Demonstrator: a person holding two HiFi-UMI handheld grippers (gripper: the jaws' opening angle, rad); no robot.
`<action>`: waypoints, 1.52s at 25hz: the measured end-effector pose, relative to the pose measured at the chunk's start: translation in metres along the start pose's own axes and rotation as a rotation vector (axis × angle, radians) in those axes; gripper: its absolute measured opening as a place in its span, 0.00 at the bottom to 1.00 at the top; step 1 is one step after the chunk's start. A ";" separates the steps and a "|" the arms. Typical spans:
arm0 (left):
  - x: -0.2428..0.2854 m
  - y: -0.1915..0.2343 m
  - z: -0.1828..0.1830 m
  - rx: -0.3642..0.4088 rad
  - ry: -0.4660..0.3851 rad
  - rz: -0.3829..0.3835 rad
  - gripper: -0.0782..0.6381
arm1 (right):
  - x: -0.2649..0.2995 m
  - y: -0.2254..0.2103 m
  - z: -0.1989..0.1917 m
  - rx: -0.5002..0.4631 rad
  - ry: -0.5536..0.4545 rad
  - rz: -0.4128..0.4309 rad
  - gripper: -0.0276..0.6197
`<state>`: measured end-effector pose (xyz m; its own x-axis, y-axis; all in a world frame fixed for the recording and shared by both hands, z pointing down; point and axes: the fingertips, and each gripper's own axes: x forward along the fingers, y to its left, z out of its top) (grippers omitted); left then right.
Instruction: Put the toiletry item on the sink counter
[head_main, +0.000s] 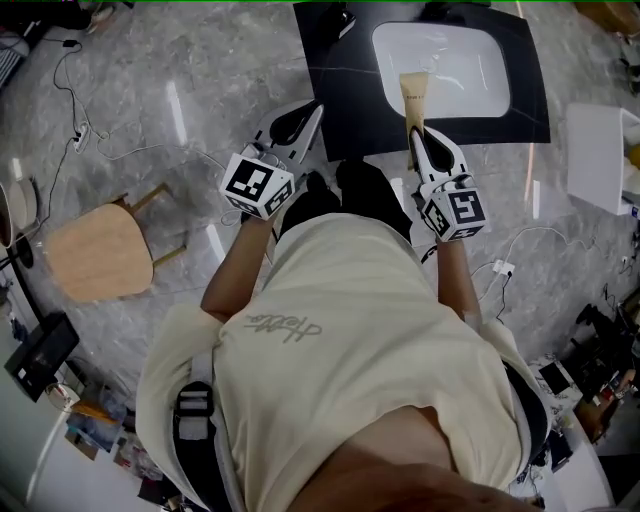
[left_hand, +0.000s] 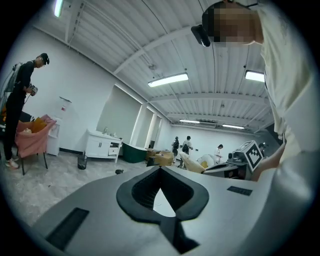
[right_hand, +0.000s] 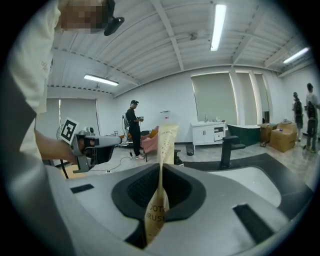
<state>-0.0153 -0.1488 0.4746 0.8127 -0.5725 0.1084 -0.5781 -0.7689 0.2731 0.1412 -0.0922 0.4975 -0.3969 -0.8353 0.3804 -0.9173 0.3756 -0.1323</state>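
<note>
Right gripper (head_main: 416, 133): jaws pressed together on the toothbrush packet (head_main: 413, 95), pinching its lower end between the dark pads; nothing else in the grip.
Toothbrush packet: flat tan paper sleeve with dark print, sticking straight out past the jaw tips; in the head view its free end overlaps the near rim of the basin (head_main: 440, 60); held in the air, not lying on any surface.
Left gripper (head_main: 314, 112): jaws closed tip to tip, only the small hollow of the pad recess showing between them; holding nothing; raised beside the right gripper, aimed toward the near left corner of the counter.
Sink counter (head_main: 340, 60): black slab with 1 white rectangular basin set into it, directly ahead of both grippers.
Marker cubes: 1 on each gripper, white with black squares, left cube (head_main: 258, 185) and right cube (head_main: 455, 212) just above the person's bare forearms.
Floor (head_main: 200, 80): grey marbled, glossy, with thin cables (head_main: 90, 130) trailing at the left.
Wooden stool (head_main: 100, 250): round pale seat, well left of the person.
</note>
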 end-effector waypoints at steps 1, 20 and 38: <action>0.003 0.005 0.000 0.003 0.003 0.017 0.11 | 0.009 -0.005 -0.002 0.007 0.005 0.015 0.07; 0.091 0.040 0.003 -0.015 0.035 0.230 0.11 | 0.126 -0.087 -0.005 0.014 0.107 0.284 0.07; 0.103 0.061 -0.025 -0.114 0.080 0.296 0.11 | 0.157 -0.099 -0.060 0.024 0.265 0.283 0.07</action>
<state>0.0350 -0.2478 0.5260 0.6165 -0.7387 0.2724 -0.7817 -0.5331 0.3237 0.1720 -0.2363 0.6257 -0.6154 -0.5662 0.5483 -0.7743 0.5643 -0.2862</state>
